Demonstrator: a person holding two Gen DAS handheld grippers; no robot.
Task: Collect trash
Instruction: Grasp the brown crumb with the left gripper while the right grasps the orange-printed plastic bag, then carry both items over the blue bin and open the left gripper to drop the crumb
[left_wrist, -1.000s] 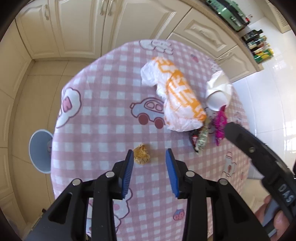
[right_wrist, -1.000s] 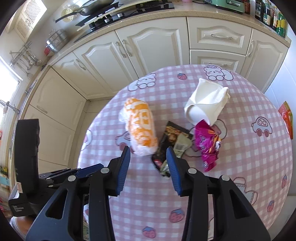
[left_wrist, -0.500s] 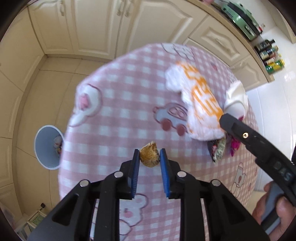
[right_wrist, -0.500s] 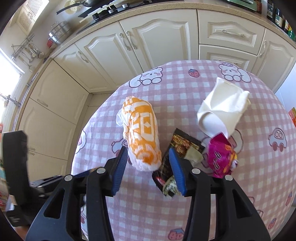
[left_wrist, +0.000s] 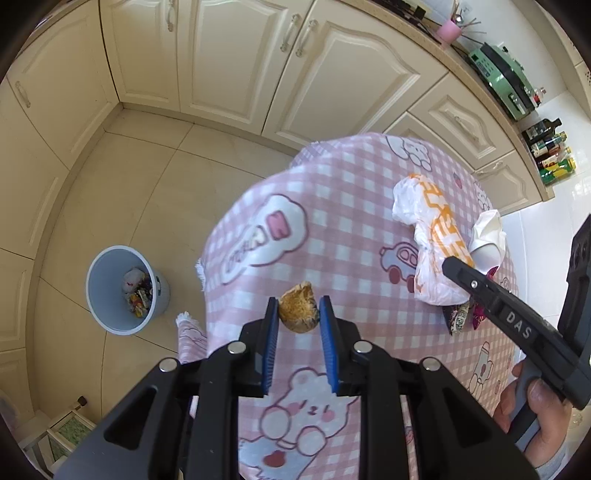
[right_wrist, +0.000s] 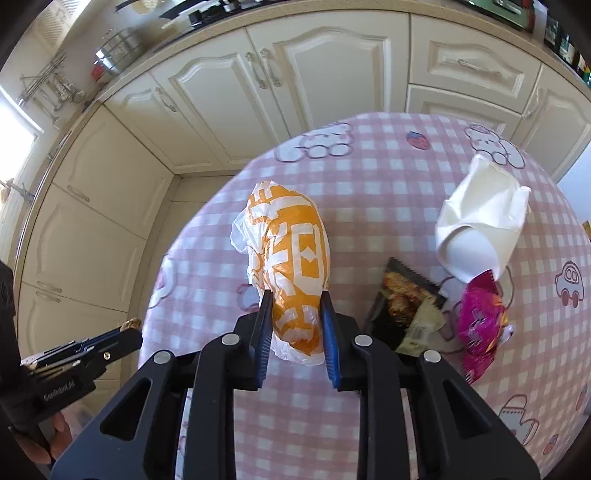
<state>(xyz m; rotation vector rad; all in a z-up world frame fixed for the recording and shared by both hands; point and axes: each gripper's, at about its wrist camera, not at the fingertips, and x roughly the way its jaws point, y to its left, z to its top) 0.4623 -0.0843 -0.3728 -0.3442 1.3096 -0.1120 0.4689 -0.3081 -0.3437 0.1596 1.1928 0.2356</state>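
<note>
Left wrist view: surface (left_wrist: 332, 229) seen steeply from above, close. Right wrist view: likewise. Shared: orange-and-white bag (left_wrist: 439, 236) (right_wrist: 291, 258), cabinets (left_wrist: 229, 62) (right_wrist: 295, 74).

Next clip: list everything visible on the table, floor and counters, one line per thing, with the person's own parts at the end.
crumpled brown scrap: one, tan, between the left gripper's pads, lifted over the table's edge
plastic bag: one, orange and white, on the table, near end between the right gripper's pads
paper cup: one, white, crushed, lying on the table
dark snack wrapper: one, black-brown, beside the bag
pink wrapper: one, magenta, below the cup
tablecloth: one, pink check with cartoons
bin: one, pale blue, on the floor, trash inside
cabinets: cream, behind the table
bottles: several, on the counter
left gripper: black, blue pads, shut on the scrap
right gripper: closing on the bag
hand: one, on the right gripper's handle
</note>
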